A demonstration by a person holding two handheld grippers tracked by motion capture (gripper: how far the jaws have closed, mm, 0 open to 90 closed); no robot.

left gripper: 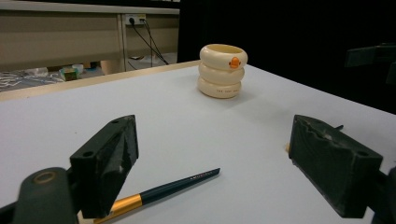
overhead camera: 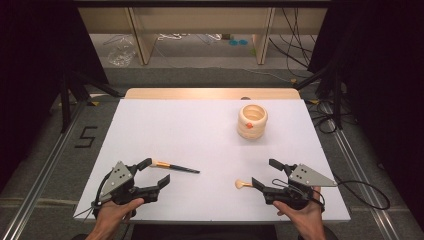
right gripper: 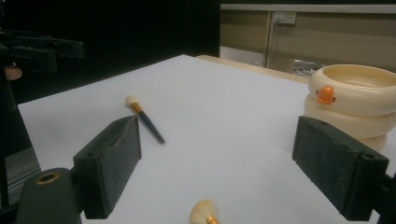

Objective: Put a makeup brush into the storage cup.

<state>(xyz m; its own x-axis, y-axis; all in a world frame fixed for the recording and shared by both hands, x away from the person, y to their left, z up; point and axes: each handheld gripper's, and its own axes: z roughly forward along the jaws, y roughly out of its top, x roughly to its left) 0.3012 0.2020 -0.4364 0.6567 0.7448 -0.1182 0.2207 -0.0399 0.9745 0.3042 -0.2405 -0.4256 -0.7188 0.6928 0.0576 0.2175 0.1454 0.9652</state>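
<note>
Brushes lay on the white bench: a dark-handled brush at lower left just beside the open, empty left hand-held gripper, a short brush at the open right hand-held gripper, and a cream ringed holder at upper right.

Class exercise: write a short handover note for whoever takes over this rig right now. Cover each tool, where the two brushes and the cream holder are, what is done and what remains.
Left tool: open, holding nothing, jaws either side of the dark-handled brush lying flat on the table.
Right tool: open, holding nothing, the second brush's bristle head just beside its jaws.
Cream ringed holder: upright, far right of the table, nothing seen standing in it.
Done: nothing grasped yet.
Left: probably pick up each brush and stand it in the holder.
</note>
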